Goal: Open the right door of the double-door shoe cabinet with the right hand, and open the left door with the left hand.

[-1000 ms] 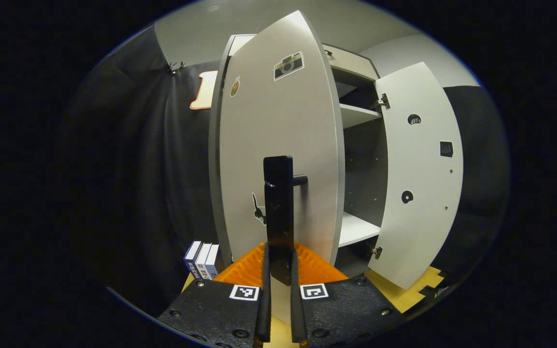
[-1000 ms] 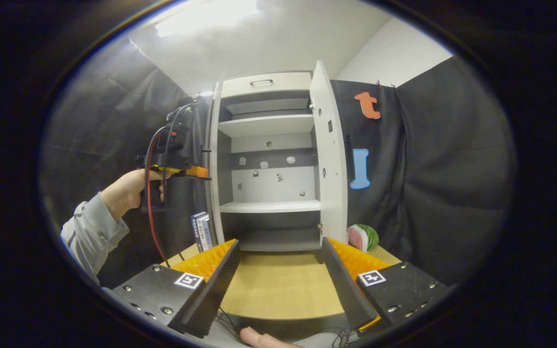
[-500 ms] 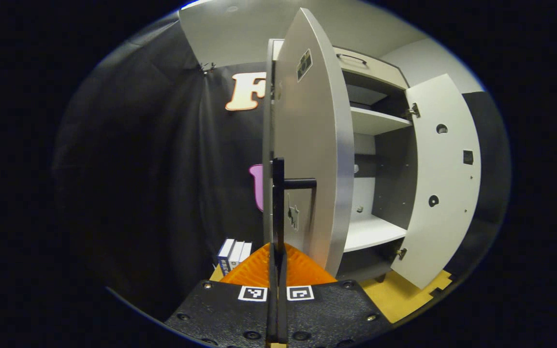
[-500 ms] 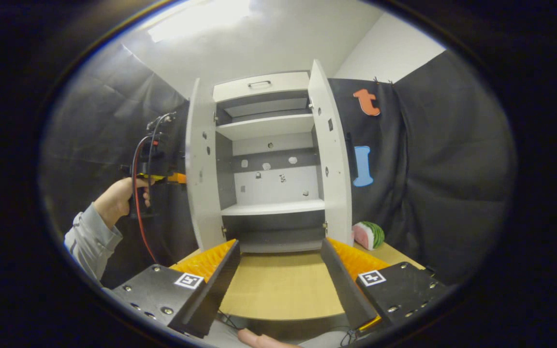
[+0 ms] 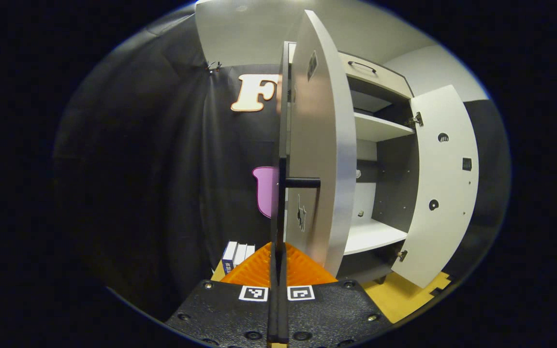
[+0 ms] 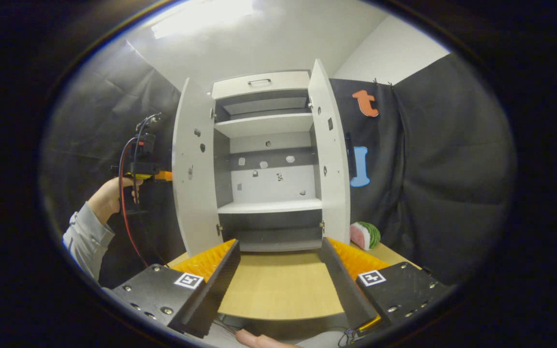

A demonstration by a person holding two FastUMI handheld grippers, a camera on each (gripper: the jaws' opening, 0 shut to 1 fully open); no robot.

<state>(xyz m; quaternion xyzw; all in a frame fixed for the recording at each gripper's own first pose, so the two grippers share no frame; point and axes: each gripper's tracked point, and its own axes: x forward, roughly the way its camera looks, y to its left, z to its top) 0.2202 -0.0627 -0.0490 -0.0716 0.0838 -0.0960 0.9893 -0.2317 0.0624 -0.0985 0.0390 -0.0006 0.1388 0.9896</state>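
Note:
The white shoe cabinet (image 6: 266, 208) stands on the table with both doors swung out. In the right gripper view the left door (image 6: 191, 169) angles out to the left and the right door (image 6: 329, 154) to the right. A hand holds my left gripper (image 6: 140, 166) behind the left door's outer face. In the left gripper view that door (image 5: 317, 159) is nearly edge-on, and my left gripper (image 5: 278, 256) is shut on its black bar handle (image 5: 282, 193). My right gripper (image 6: 281, 285) hangs open over the table, well in front of the cabinet.
The wooden table (image 6: 278, 290) runs from my right gripper to the cabinet's foot. A watermelon-slice toy (image 6: 365, 235) lies right of the right door. Several upright books (image 5: 237, 253) stand by the cabinet's left side. Bare shelves (image 6: 269, 126) show inside, with a drawer (image 6: 259, 82) on top.
The left door has swung further outward with my left gripper on its handle, from edge-on in the right gripper view to showing its inner face. My right gripper has stayed put.

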